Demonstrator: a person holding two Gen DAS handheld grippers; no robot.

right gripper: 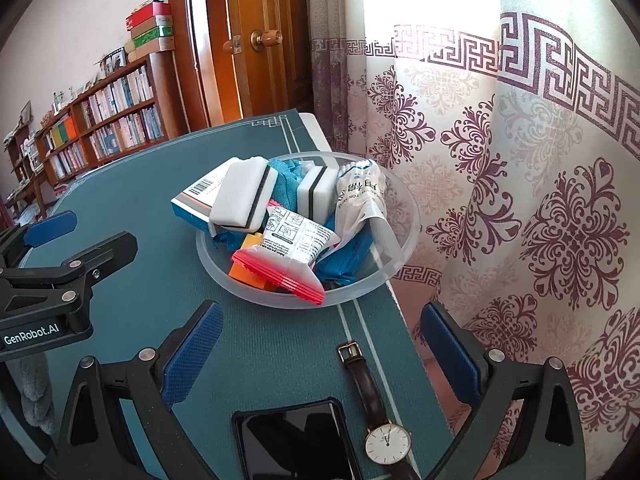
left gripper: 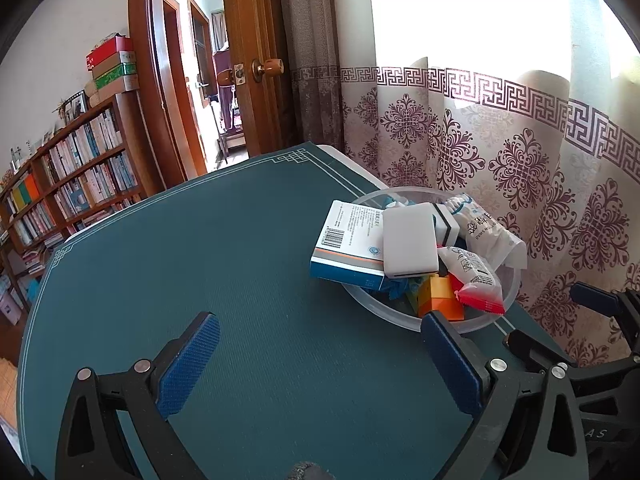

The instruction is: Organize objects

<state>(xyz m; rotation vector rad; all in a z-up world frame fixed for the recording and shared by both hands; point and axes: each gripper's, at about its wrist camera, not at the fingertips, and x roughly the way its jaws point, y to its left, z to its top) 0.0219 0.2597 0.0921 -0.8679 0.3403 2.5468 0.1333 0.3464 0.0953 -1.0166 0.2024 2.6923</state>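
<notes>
Bright daylight pours through the patterned curtain (right gripper: 520, 160) on the right — a wooden door (left gripper: 248, 60) stands open beside it, a packed bookshelf (left gripper: 72, 176) lines the white wall (left gripper: 72, 20), boxes (left gripper: 114, 64) stacked on top.
</notes>
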